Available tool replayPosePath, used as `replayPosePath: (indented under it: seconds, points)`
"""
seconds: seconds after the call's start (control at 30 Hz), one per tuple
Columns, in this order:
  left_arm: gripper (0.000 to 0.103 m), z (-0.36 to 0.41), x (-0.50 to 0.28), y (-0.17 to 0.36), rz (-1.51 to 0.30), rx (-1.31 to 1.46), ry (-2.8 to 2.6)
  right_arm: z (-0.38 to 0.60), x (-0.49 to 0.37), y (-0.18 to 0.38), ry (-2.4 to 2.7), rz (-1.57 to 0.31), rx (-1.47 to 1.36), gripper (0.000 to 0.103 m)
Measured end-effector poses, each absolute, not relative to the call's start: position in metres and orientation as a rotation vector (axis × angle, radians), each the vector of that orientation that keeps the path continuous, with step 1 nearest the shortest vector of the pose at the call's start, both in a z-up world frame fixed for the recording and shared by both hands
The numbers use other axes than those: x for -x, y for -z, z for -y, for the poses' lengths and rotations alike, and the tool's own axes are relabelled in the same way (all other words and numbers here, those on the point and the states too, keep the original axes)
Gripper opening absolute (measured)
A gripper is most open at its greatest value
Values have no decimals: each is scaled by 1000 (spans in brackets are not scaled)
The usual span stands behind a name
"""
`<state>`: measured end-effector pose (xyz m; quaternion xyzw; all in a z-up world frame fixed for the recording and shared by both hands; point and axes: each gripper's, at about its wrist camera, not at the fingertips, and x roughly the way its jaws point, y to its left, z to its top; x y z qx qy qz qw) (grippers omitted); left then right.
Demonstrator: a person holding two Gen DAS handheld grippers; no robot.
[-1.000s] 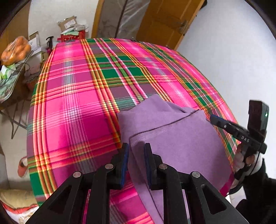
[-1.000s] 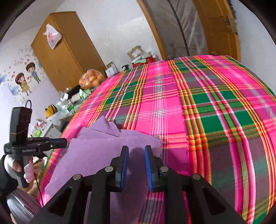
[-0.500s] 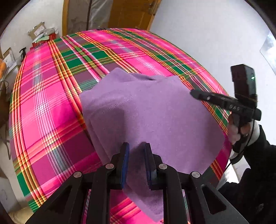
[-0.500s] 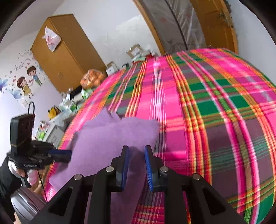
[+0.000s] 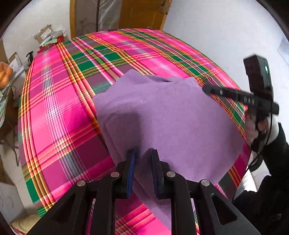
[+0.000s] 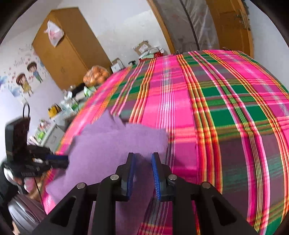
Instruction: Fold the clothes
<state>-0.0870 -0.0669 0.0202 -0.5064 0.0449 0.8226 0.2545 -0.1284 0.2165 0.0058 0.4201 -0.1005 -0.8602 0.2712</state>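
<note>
1. Near the front edge of the bed (image 5: 59,115), a purple garment (image 5: 168,115) lies spread over the plaid cover; its surface is folded into overlapping layers, with stacked edges visible along its left side in the left wrist view; one pointed corner reaches toward the far end of the bed.
2. Left gripper (image 5: 142,159): jaws narrowly parted, blue pads standing over the near left part of the garment; cloth appears between the pads, yet whether they pinch it cannot be told.
3. Right gripper (image 6: 142,162): jaws likewise narrowly parted, positioned above the right near portion of the garment (image 6: 115,148); purple cloth shows in the gap; a grip cannot be confirmed.
4. Each gripper appears in the other's view; the right gripper (image 5: 209,89) reaches the garment's right edge, carried by a hand (image 5: 254,126) in a dark sleeve; the left gripper (image 6: 61,160) meets the garment's left edge.
5. Bed cover: pink, green and orange plaid, covering the whole bed (image 6: 225,117).
6. Surroundings: a wooden wardrobe (image 6: 68,57) with a plastic bag hung on it; cartoon wall stickers (image 6: 27,77); a bag of oranges (image 6: 96,76) beside the bed; cardboard boxes (image 6: 144,47) beyond the far end; a wooden door frame (image 5: 142,14) behind.
</note>
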Motion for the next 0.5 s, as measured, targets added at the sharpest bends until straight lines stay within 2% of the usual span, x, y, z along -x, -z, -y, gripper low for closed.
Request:
replayPosePath:
  seconds: [0.5]
  points:
    - [19,65,86,-23,-120,1379,-2233,-245,177,18,2221,617,-1198,18]
